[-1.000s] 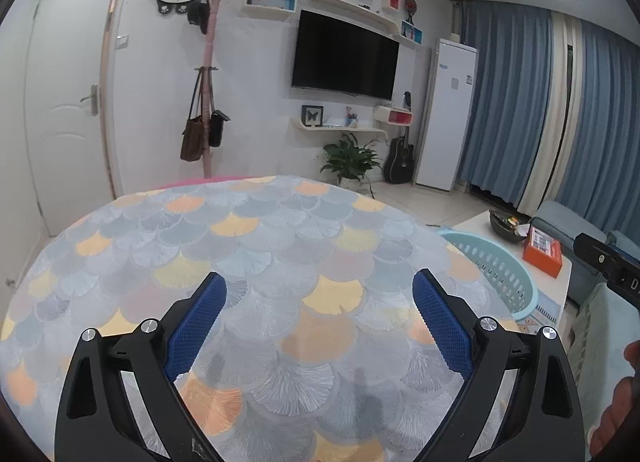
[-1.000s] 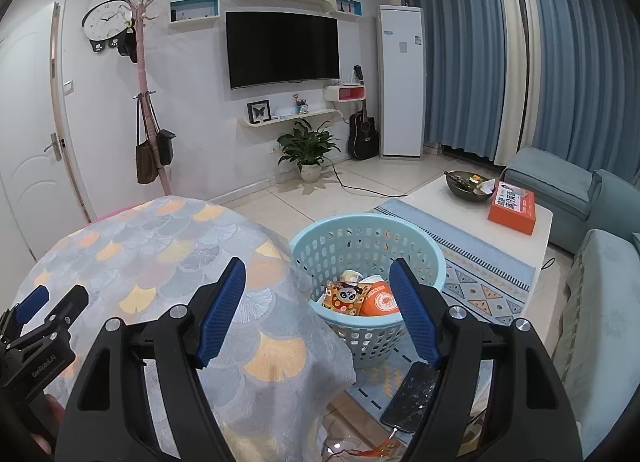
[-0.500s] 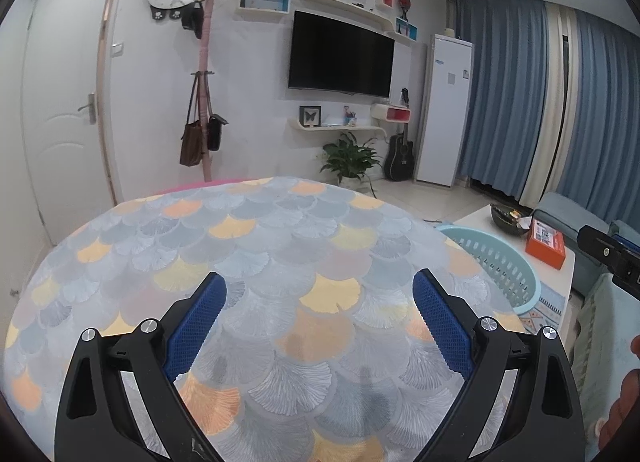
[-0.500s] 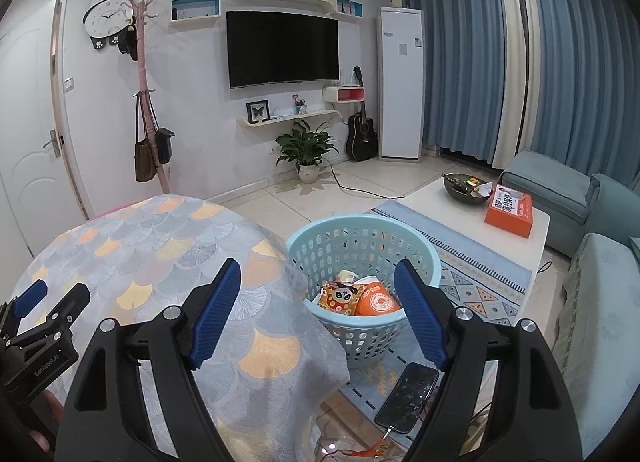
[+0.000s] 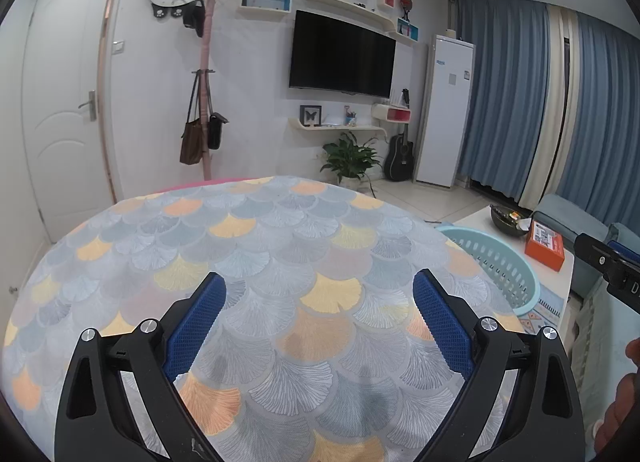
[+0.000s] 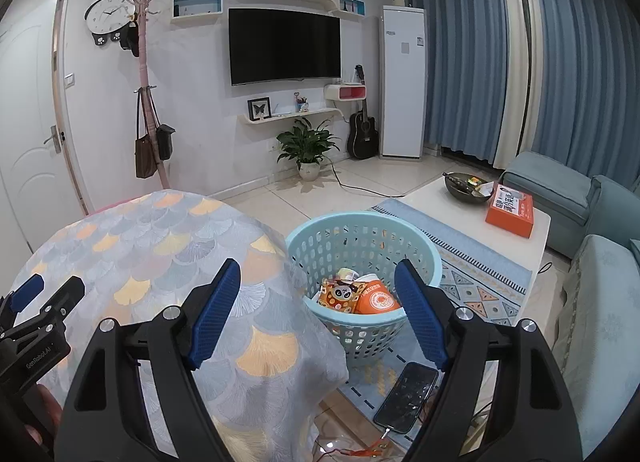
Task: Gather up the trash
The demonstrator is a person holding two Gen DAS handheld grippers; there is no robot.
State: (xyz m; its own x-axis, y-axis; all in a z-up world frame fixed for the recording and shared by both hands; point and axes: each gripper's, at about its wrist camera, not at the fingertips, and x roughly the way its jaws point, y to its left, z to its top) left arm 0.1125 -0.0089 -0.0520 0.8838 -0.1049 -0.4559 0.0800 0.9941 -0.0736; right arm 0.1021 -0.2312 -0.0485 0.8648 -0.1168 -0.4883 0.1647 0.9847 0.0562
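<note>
Trash [image 6: 356,296] is seen gathered inside a light blue basket [image 6: 430,258] on the floor, just beside the round table.

Left wrist view: left gripper [image 5: 318,304] is held above the table [image 5: 280,230], which is covered by a fan-patterned cloth. Jaws are spread wide; nothing is held between the blue pads [image 5: 196,322]. Basket rim [image 5: 496,250] is noted past the table's right edge. Part of the right gripper [image 5: 608,266] is seen at the far right edge. An orange box [image 5: 544,242] lies on a low white table beyond.

Right wrist view: right gripper [image 6: 318,308] is held over the table edge [image 6: 168,238] and the basket. Jaws are spread wide, empty. In the basket, a panda-printed packet [image 6: 338,296] and an orange cup [image 6: 376,298] are made out, touching. A phone [image 6: 406,398] lies on the rug near the basket, a cable plugged in. Left gripper [image 6: 28,302] shows at the lower left.
</note>
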